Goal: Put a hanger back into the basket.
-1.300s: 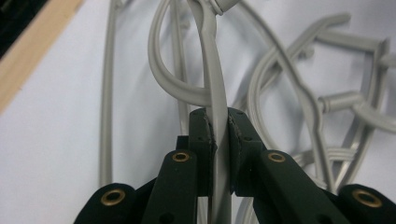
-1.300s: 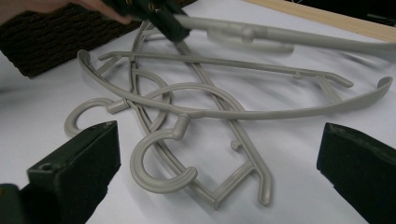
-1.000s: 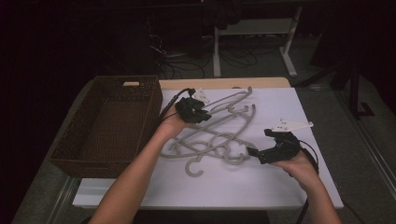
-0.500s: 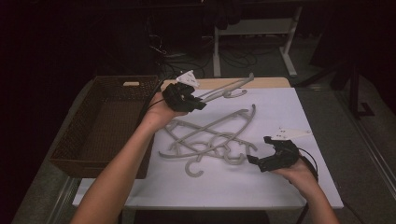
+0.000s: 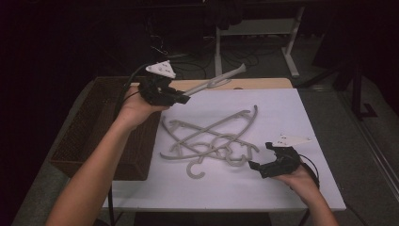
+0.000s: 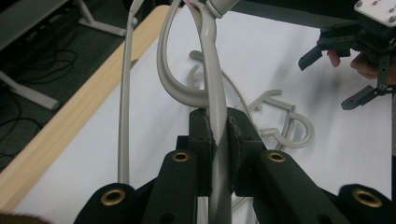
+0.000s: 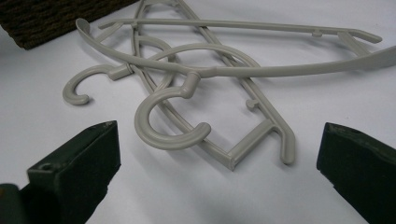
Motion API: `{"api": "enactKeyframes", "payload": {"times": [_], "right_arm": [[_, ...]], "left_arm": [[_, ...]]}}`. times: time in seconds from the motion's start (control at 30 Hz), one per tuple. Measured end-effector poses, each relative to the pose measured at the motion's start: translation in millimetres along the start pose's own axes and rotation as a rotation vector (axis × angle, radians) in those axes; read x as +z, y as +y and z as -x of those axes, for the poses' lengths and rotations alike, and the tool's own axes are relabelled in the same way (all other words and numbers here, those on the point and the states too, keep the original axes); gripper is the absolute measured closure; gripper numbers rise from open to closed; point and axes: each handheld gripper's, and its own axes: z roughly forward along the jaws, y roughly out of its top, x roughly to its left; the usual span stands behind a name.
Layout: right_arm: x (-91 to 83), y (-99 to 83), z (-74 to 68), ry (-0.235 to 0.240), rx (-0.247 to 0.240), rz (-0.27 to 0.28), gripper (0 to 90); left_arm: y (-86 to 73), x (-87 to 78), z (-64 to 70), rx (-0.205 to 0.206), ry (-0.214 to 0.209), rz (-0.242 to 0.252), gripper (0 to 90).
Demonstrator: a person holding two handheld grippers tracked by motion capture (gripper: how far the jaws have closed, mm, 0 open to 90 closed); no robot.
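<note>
1. Basket waits at the left edge.
2. Left gripper is clamped on a hanger, lifted beside the basket; I'd guess dropping it in comes next.
3. The pile lies mid-table.
4. Right gripper, jaws apart, faces the pile, likely to grab one.

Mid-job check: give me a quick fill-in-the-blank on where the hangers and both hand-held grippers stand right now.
1. The left hand-held gripper is shut on a grey plastic ____.
2. The held hanger is lifted above the table, next to the brown wicker ____.
3. The right hand-held gripper has its jaws ____, facing the pile of hangers.
4. The pile lies on the ____ table top.

Missing words: hanger; basket; open; white
</note>
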Motion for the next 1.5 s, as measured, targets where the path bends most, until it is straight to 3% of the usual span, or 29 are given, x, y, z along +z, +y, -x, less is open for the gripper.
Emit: {"api": "enactKeyframes", "payload": {"times": [0.33, 1.0, 1.2, 1.5], "right_arm": [[0.9, -0.1, 1.5, -0.009, 0.009, -0.003, 0.0], [-2.1, -0.1, 6.6, -0.027, 0.024, 0.012, 0.0], [-1.5, 0.2, 6.8, -0.029, 0.023, 0.011, 0.0], [-0.1, 0.3, 6.4, -0.03, 0.022, 0.005, 0.0]], "left_arm": [[-42.0, -54.3, -18.2, -0.066, 0.063, 0.021, 81.4], [-120.7, -132.8, -33.5, -0.181, 0.189, 0.014, 81.4], [-145.9, -147.4, -38.4, -0.226, 0.222, -0.016, 81.4], [-177.8, -150.8, -44.5, -0.29, 0.24, -0.063, 81.4]]}}
